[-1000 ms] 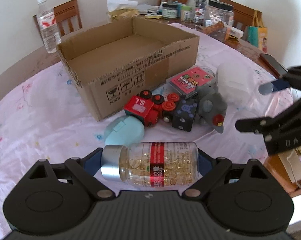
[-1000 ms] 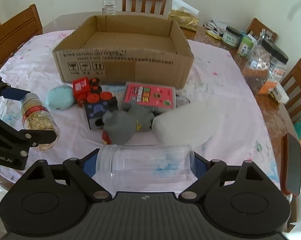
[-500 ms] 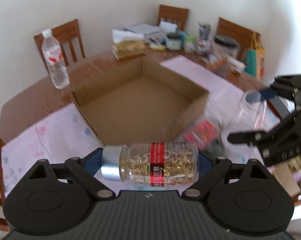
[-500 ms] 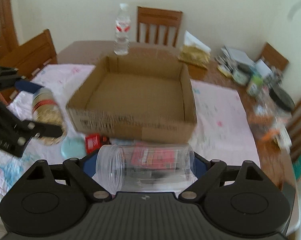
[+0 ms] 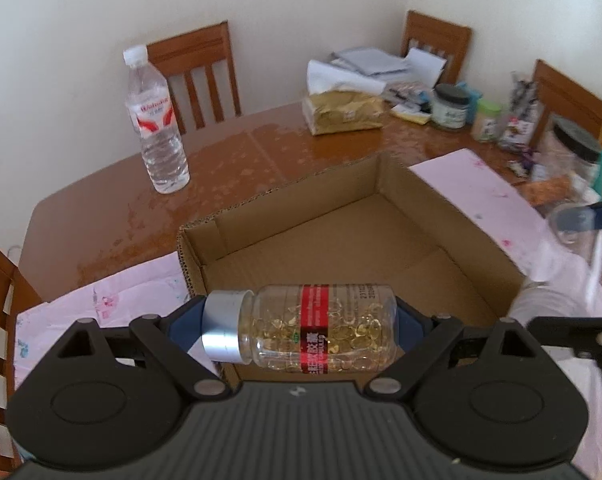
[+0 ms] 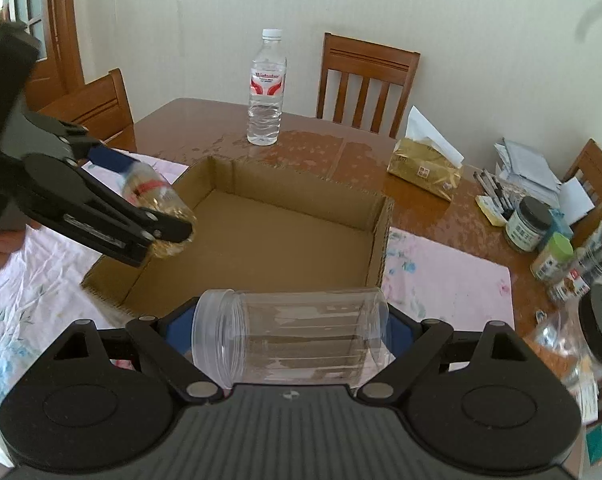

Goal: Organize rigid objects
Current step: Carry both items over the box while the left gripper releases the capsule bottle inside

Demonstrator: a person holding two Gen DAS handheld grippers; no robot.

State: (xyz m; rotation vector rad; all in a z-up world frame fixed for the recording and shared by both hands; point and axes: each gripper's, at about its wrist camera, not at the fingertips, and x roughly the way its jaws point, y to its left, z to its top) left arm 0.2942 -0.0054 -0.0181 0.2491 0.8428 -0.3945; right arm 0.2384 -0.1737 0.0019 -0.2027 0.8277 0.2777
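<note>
My left gripper [image 5: 301, 328] is shut on a capsule bottle [image 5: 321, 330] with a silver cap and red label, held sideways over the near edge of the open cardboard box [image 5: 381, 184]. My right gripper [image 6: 293, 336] is shut on an empty clear plastic jar [image 6: 297, 334], held sideways above the box's [image 6: 381, 240] near side. In the right wrist view the left gripper [image 6: 153, 208] with the capsule bottle [image 6: 157, 200] hangs over the box's left wall. In the left wrist view the right gripper [image 5: 573, 268] with the clear jar [image 5: 553, 280] shows at the far right. The box is empty inside.
A water bottle [image 6: 267, 92] stands on the wooden table [image 6: 321, 152] behind the box. A gold tissue pack [image 6: 425, 168], jars [image 6: 527, 226] and clutter sit at the right. Wooden chairs [image 6: 365, 80] surround the table. A pink floral cloth [image 6: 441, 276] lies under the box.
Both grippers have risen and moved forward from the toy pile to above the box, each still holding its container. The toys have dropped out of view.
</note>
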